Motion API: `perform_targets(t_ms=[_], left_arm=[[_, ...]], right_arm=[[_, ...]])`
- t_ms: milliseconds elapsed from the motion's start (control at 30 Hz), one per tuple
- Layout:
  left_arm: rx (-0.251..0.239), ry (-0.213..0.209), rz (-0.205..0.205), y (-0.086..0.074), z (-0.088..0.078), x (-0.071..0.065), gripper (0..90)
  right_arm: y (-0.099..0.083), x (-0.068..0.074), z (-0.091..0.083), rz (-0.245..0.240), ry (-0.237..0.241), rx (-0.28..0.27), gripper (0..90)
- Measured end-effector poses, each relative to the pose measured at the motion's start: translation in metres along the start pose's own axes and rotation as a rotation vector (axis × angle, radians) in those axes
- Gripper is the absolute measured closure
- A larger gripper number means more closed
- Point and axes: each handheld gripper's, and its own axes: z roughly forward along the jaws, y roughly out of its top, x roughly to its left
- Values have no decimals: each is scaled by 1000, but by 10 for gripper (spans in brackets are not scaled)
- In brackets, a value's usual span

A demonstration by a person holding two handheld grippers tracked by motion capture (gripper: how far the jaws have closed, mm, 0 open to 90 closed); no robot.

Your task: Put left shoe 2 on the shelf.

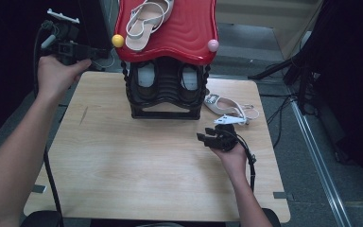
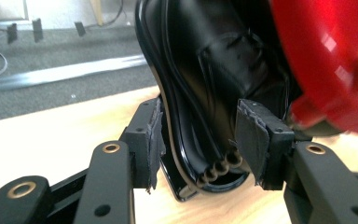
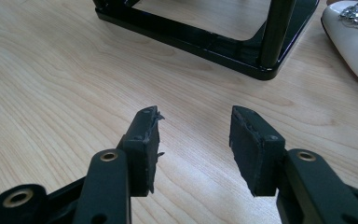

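A shoe rack stands at the back of the wooden table [image 1: 123,165], with a red wavy top shelf [image 1: 189,28] over black lower shelves [image 1: 165,90]. One white strappy sandal [image 1: 144,21] lies on the red shelf. Another white sandal [image 1: 231,109] lies on the table to the right of the rack. My left gripper [image 1: 94,51] is held up at the rack's left side. In the left gripper view its jaws [image 2: 200,140] stand open, with the black shelf's edge [image 2: 186,93] seen between them, untouched. My right gripper [image 1: 204,134] rests low over the table in front of the rack, open and empty [image 3: 196,135].
A pair of shoes with pale insoles [image 1: 146,75] sits inside the black shelf. A yellow knob [image 1: 118,40] and a pink knob [image 1: 212,45] mark the red shelf's front corners. The rack's black base frame [image 3: 214,46] lies just ahead of my right gripper. Cables run on the floor at the right.
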Motion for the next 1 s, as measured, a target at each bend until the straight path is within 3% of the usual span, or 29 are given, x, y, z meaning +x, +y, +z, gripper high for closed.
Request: perform_targets(t_ms=[100, 367, 600, 933, 1000], left_arm=[[4, -18, -26, -11, 6, 2, 513], [6, -31, -9, -41, 19, 11, 511], [35, -40, -59, -65, 31, 21, 511], [56, -56, -75, -104, 45, 30, 509], [58, -41, -62, -111, 48, 31, 501]], right_arm=[[0, 0, 0, 3, -3, 1, 539], [0, -1, -1, 4, -8, 2, 542], [0, -1, 0, 1, -9, 2, 543], [0, -7, -4, 15, -18, -1, 545], [0, -7, -4, 19, -18, 0, 546]])
